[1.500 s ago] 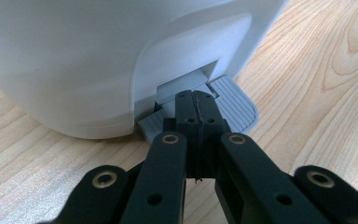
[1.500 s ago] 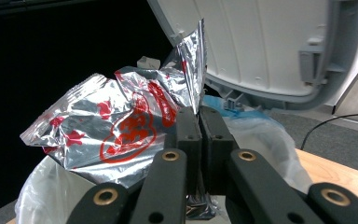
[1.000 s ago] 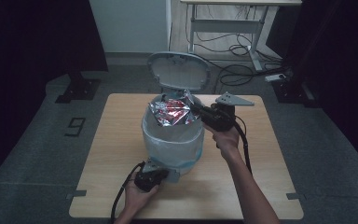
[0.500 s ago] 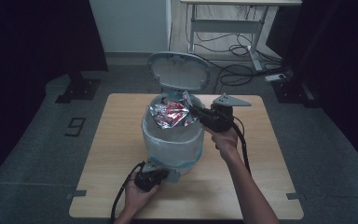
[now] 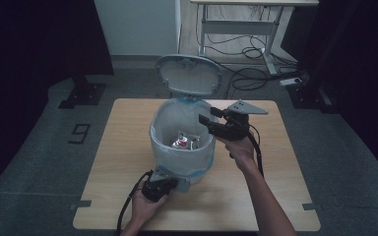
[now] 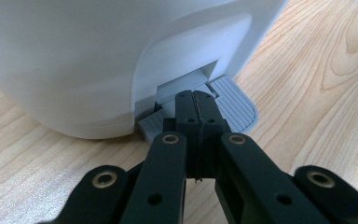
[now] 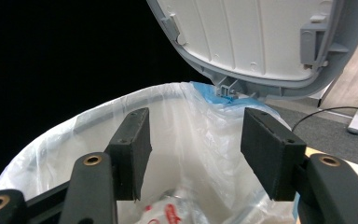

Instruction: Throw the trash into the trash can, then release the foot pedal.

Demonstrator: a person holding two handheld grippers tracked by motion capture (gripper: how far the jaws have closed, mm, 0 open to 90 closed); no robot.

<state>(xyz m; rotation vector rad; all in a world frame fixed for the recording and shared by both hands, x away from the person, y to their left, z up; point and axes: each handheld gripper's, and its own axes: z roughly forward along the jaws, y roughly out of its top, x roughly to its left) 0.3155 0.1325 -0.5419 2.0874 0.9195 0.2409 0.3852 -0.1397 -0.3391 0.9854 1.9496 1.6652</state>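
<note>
Partly hidden: wrapper [image 5: 182, 142] deep in bin [image 5: 160, 140], cut off below right tool [image 7: 193, 154].

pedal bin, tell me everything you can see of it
The pedal bin is pale grey-blue plastic, round and upright on the wooden table. Its lid stands open at the back, ribbed white inside. A clear liner with a blue edge drapes over the rim, and a crumpled silver and red wrapper lies inside. The left gripper, jaws shut, presses on the ribbed grey pedal at the base.

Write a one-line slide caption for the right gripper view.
Open right gripper poised above the lined bin, crumpled wrapper inside, lid raised.
</note>
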